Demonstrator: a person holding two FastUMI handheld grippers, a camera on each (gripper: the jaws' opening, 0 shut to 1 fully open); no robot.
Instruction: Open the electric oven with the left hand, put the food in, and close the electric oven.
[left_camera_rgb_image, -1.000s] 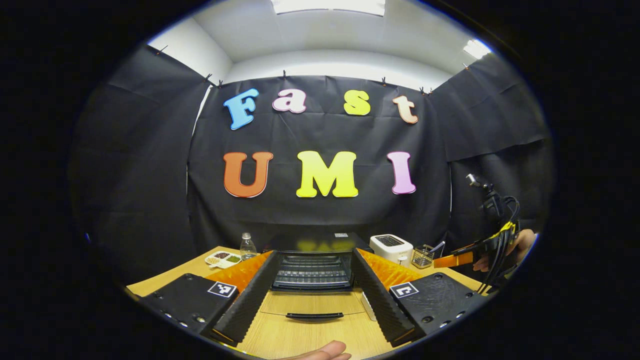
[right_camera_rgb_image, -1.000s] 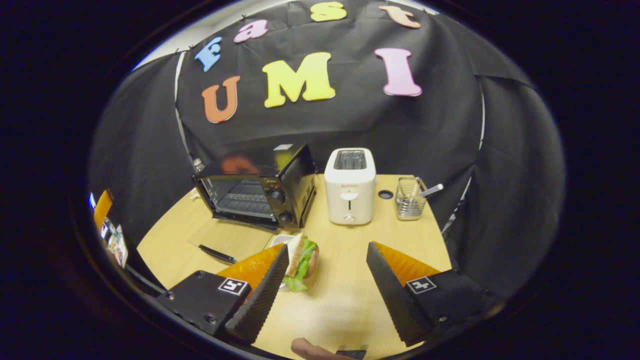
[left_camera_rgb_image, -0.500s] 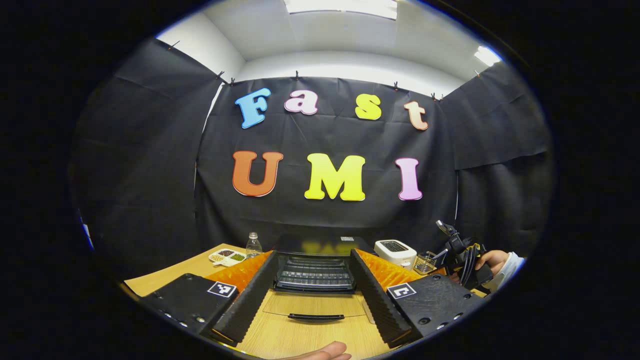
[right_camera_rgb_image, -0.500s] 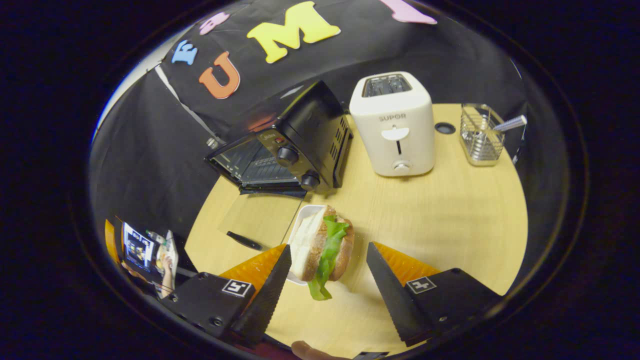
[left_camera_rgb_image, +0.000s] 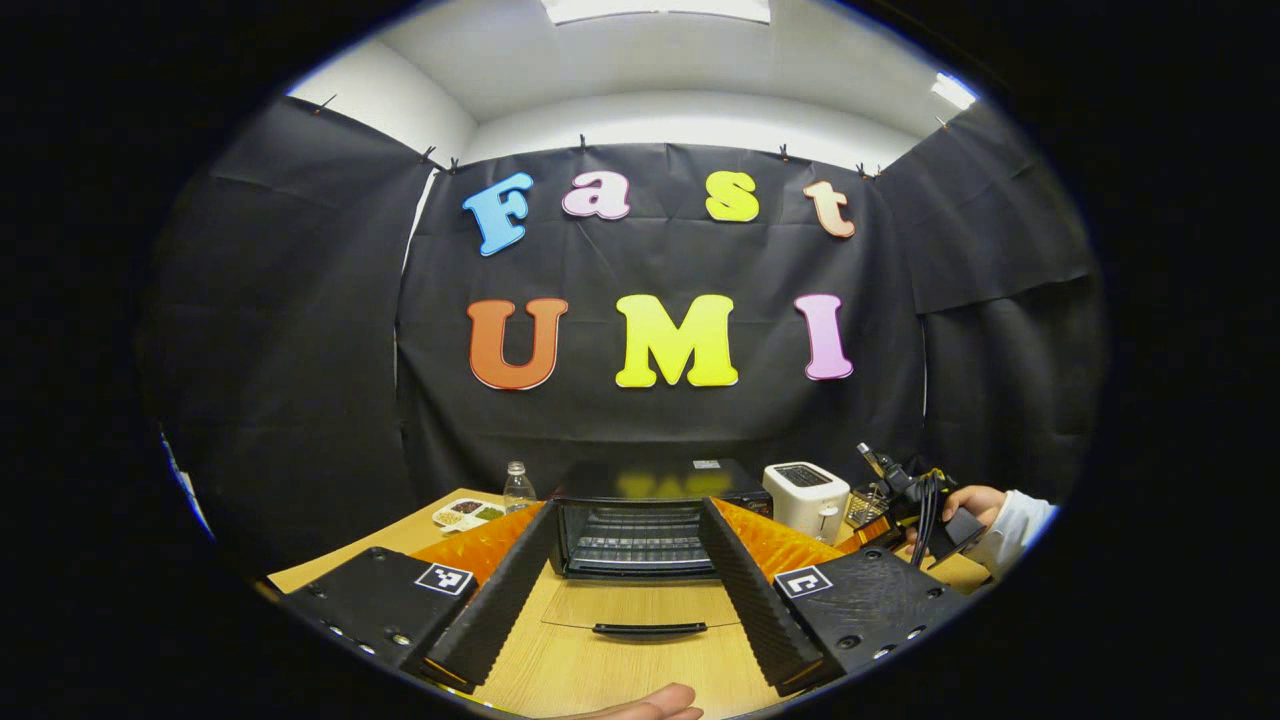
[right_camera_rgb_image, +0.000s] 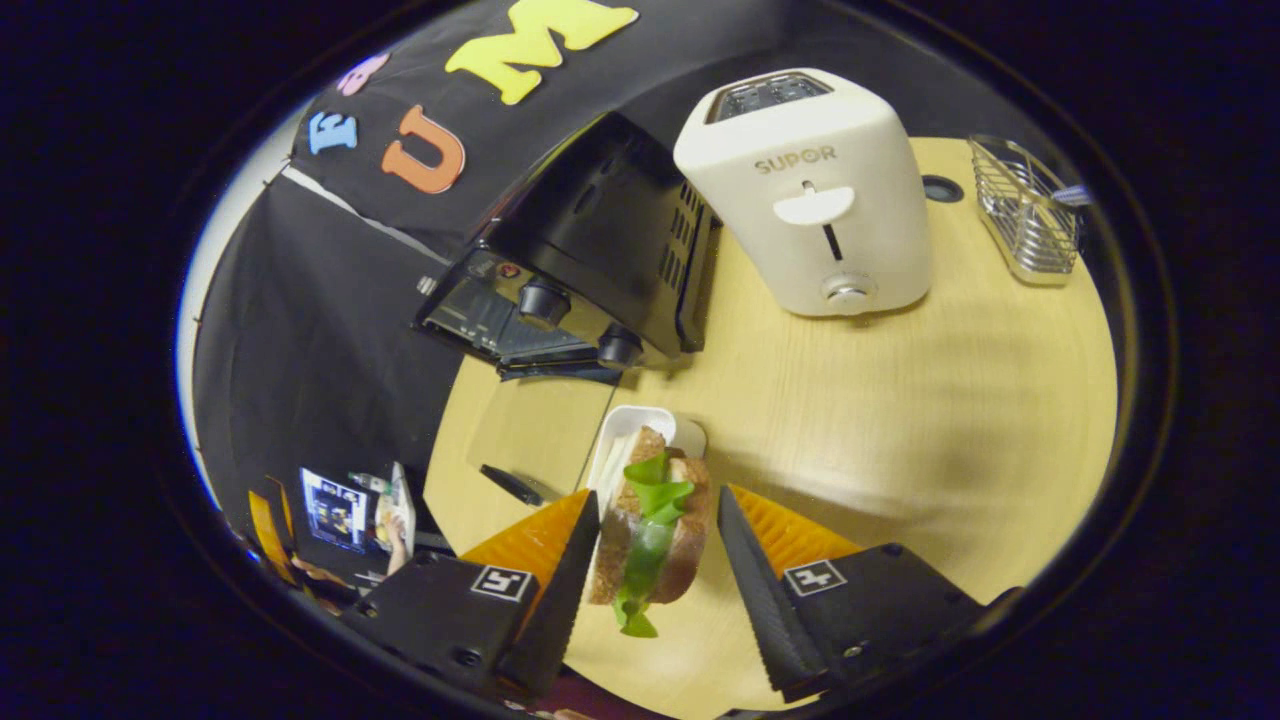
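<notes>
The black electric oven (left_camera_rgb_image: 640, 520) stands open in the left gripper view, its glass door (left_camera_rgb_image: 640, 605) lying flat on the table toward me. My left gripper (left_camera_rgb_image: 625, 590) hovers open over that door with nothing between its fingers. In the right gripper view a sandwich (right_camera_rgb_image: 655, 530) with green lettuce stands on edge at the near end of a white tray (right_camera_rgb_image: 630, 430). My right gripper (right_camera_rgb_image: 657, 497) is closed in on its two bread sides. The oven (right_camera_rgb_image: 600, 250) lies beyond and to the left. That gripper and its hand (left_camera_rgb_image: 920, 510) show at the right of the left gripper view.
A white toaster (right_camera_rgb_image: 810, 190) stands right of the oven, with a wire basket (right_camera_rgb_image: 1030, 220) farther right. A plastic bottle (left_camera_rgb_image: 516, 485) and a divided dish (left_camera_rgb_image: 467, 513) sit left of the oven. The wooden table (right_camera_rgb_image: 900, 420) is bare right of the sandwich.
My right gripper has come down over the sandwich and narrowed its fingers onto it. The left gripper has stayed open before the open oven, shifting only slightly.
</notes>
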